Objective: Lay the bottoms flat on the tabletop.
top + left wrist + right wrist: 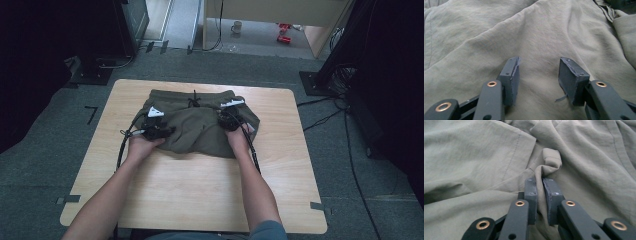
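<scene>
A pair of olive-green shorts [200, 127] with a dark drawstring [194, 101] lies folded on the wooden table [200, 195]. My left gripper [162, 131] rests on the left part of the shorts. Its jaws stand open over the fabric [539, 37], with nothing between the pads [512, 77]. My right gripper [227, 120] sits on the right part. It is shut on a pinched fold of the shorts' fabric [549, 163], which rises between its pads [531, 192].
Black cables [256, 155] trail from both grippers across the table. Grey carpet surrounds the table. Dark equipment stands [325, 75] and loose cables lie to the right. A mug [236, 27] and red items [284, 33] sit on the floor far behind.
</scene>
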Action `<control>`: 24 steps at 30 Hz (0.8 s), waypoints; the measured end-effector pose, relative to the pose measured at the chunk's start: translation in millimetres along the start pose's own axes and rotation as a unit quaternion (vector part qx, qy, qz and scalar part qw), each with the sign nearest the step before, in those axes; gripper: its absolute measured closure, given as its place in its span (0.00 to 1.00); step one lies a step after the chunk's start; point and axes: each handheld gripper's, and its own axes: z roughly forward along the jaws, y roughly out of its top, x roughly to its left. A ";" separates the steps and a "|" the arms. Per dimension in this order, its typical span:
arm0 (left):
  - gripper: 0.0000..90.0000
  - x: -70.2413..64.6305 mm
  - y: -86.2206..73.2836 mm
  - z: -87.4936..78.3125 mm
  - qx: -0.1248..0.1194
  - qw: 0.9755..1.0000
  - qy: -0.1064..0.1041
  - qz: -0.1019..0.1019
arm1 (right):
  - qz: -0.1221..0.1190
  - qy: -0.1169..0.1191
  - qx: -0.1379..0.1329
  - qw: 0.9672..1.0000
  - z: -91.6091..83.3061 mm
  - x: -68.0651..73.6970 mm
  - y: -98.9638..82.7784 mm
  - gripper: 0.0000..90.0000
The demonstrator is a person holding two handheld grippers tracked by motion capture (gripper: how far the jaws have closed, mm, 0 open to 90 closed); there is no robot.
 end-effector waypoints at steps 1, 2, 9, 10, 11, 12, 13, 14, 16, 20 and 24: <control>0.57 -0.4 -0.2 0.1 0.000 1.000 0.002 0.004 | 0.002 0.000 0.000 1.000 -1.6 0.8 0.7 0.92; 0.57 -0.7 -0.2 0.4 -0.001 1.000 0.002 0.004 | 0.003 0.004 -0.004 1.000 -4.1 0.8 1.7 0.93; 0.57 -0.4 -0.2 0.3 -0.002 1.000 0.002 0.004 | 0.015 0.021 -0.034 0.999 -26.5 1.4 7.4 0.93; 0.57 -0.3 -0.2 0.4 -0.002 1.000 0.002 0.003 | 0.013 0.025 -0.038 0.999 -29.7 2.0 7.1 0.93; 0.57 -0.3 -0.3 0.3 -0.002 1.000 0.002 0.002 | 0.013 0.028 -0.041 0.999 -32.8 3.3 6.6 0.93; 0.57 -0.3 -0.2 0.2 -0.001 1.000 0.002 0.002 | 0.012 0.029 -0.044 0.999 -35.9 4.4 5.9 0.93; 0.57 -0.5 -0.2 0.3 -0.001 1.000 0.002 0.002 | 0.009 0.032 -0.044 0.998 -38.4 5.5 5.5 0.93; 0.57 -0.8 -0.2 0.3 -0.001 1.000 0.003 0.003 | 0.005 0.032 -0.045 0.998 -40.8 6.6 4.9 0.93; 0.57 -1.3 -0.1 0.4 0.000 1.000 0.004 0.005 | -0.003 0.036 -0.045 0.998 -48.3 9.2 2.6 0.93; 0.57 -1.6 -0.2 0.6 -0.001 1.000 0.004 0.006 | 0.000 0.042 -0.044 0.998 -54.7 10.9 -0.5 0.93; 0.56 -2.0 -0.2 0.6 0.000 1.000 0.006 0.008 | -0.005 0.052 -0.043 0.998 -64.0 15.2 -6.3 0.93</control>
